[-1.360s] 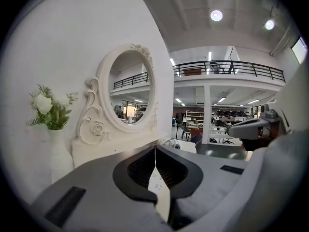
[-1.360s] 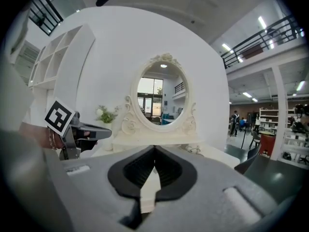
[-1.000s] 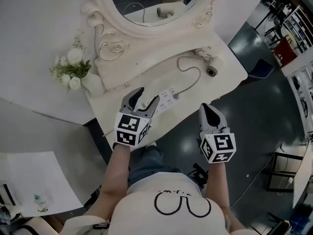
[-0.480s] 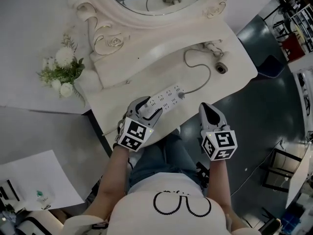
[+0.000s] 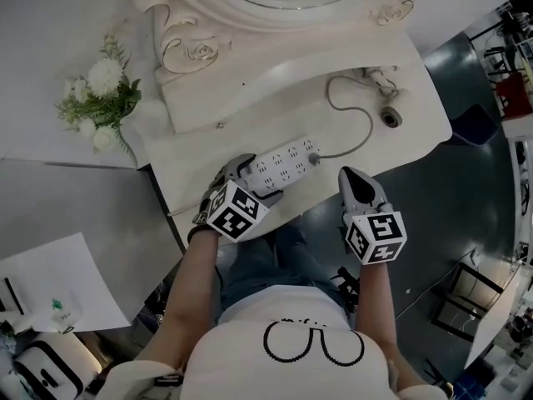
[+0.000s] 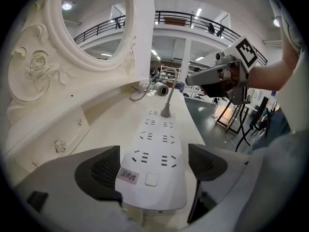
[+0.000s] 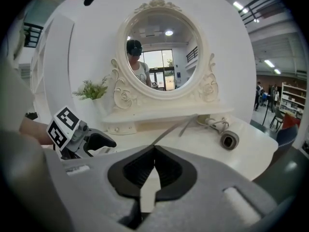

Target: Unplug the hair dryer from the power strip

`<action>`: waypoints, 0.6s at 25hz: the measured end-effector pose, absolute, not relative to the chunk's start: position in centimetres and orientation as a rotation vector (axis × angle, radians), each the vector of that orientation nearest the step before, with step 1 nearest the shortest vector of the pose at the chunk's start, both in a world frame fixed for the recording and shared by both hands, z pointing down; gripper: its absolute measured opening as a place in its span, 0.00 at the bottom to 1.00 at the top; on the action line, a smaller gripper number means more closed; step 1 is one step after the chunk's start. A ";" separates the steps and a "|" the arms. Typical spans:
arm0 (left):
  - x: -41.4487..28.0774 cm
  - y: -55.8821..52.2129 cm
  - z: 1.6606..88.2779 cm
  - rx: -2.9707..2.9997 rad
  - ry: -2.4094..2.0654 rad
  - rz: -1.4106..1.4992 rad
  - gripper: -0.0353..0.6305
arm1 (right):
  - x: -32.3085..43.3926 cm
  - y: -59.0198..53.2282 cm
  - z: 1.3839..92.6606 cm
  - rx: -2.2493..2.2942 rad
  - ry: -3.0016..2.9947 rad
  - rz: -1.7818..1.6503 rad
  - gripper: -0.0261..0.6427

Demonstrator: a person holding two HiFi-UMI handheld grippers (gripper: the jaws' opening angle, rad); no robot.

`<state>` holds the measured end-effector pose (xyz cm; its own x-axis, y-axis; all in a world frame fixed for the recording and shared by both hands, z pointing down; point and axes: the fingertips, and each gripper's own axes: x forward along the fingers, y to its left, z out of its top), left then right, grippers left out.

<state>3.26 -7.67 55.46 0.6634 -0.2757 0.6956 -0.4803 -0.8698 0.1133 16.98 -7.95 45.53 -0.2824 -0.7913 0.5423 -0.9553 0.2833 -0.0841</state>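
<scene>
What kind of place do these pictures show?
Probably a staged dressing corner inside a large hall, not a home: a white vanity table with an ornate mirror stands below a balcony railing, and storage shelves show beyond.

The power strip [image 5: 281, 167] is white with a small pink label [image 6: 126, 175], and its cord [image 5: 356, 140] is grey. The surface [image 5: 250, 111] and the scroll-carved mirror frame [image 5: 196, 44] are cream-white. The flowers [image 5: 98, 98] are white with green leaves. The floor [image 5: 454, 223] is dark grey.

White flowers [image 5: 98, 98] stand beside the ornate mirror [image 7: 161, 47].
</scene>
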 end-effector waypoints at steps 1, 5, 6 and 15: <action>3.3 -7.7 55.8 2.586 -0.597 1.044 0.71 | 16.8 -8.1 45.8 1.548 -2.167 0.568 0.04; 3.3 -7.8 57.1 2.571 -0.558 1.153 0.71 | 16.9 -8.8 46.5 1.508 -2.164 0.571 0.05; 3.3 -7.8 57.1 2.569 -0.550 1.159 0.71 | 16.9 -8.9 46.6 1.505 -2.164 0.573 0.05; 3.4 -7.8 57.2 2.555 -0.537 1.174 0.70 | 15.0 -9.1 49.2 1.358 -2.193 0.690 0.39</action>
<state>3.36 -7.78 57.17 0.6010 -0.2155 0.7697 -0.4412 -0.8924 0.0946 14.96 -9.07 49.19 -0.4017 -0.6727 0.6214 -0.9073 0.3846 -0.1701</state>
